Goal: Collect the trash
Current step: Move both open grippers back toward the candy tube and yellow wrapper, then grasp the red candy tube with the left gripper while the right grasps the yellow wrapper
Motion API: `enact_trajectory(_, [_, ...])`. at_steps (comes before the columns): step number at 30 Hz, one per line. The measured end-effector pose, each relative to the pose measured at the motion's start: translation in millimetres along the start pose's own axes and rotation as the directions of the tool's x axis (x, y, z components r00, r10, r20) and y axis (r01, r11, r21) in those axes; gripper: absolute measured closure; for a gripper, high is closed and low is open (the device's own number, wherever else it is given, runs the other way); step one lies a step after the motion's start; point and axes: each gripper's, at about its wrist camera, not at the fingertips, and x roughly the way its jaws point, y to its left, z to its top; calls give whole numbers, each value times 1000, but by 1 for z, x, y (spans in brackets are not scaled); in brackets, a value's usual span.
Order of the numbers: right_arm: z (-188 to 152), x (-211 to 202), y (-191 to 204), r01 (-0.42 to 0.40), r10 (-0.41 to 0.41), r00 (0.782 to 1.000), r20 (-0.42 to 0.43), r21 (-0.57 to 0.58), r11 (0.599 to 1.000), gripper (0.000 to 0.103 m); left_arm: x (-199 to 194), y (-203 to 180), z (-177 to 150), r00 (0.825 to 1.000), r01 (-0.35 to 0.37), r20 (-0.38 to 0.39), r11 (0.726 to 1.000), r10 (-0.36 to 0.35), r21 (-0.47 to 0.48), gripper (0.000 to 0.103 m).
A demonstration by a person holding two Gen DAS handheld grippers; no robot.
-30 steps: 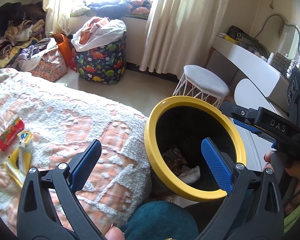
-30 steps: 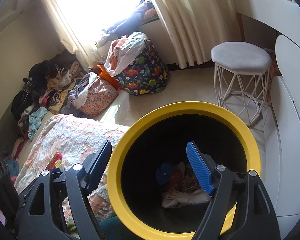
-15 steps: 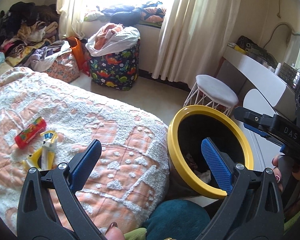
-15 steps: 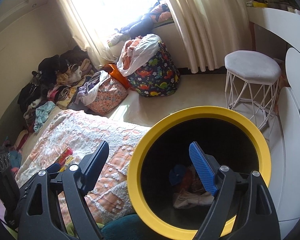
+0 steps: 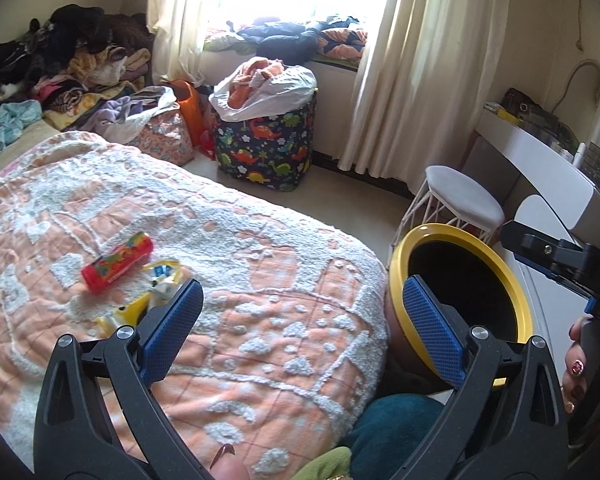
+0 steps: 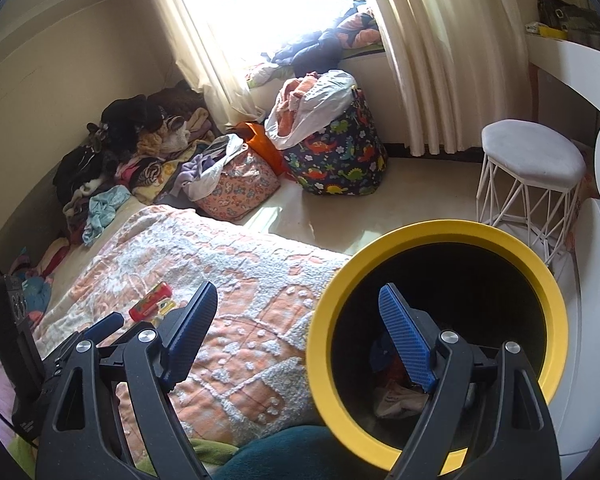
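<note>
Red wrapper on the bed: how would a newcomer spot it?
Start at the bed's orange-and-white blanket. Left of its middle lies a short red wrapper with colourful print, beside crumpled yellow wrappers. It is the only red piece there.

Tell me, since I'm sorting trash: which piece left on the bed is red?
The red tube-shaped packet, lying on its side on the blanket; the wrappers beside it are yellow and white.

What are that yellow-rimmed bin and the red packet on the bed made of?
The bin looks like smooth, matte plastic: even yellow rim, dark inside. The red packet seems to be glossy printed foil or plastic wrap, judging by its sheen; it could be card. It lies on a fluffy, tufted blanket.
</note>
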Motion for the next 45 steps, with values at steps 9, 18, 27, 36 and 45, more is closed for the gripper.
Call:
enact_trajectory(9, [-5,10,31,-29,28,999,-15,-49,998,18,-9,35,0,998,-65,16,997,66,-43,11])
enact_trajectory(18, [-12,29,64,-61,55,997,-61,-115,991,18,-15,85,-2,989,-141,21,984,144,-106,11])
enact_trajectory(27, [-25,61,98,-114,96,986,-135,-132,985,18,-9,145,-10,976,-216,-38,957,213,-194,11])
enact_trajectory(36, [-33,99,136,-152,117,974,-192,-180,972,18,13,183,-14,975,-215,-91,961,201,-175,20])
enact_trajectory(45, [-43,140,158,-173,126,958,-256,-167,971,18,44,206,-8,985,-131,-139,973,106,-189,36])
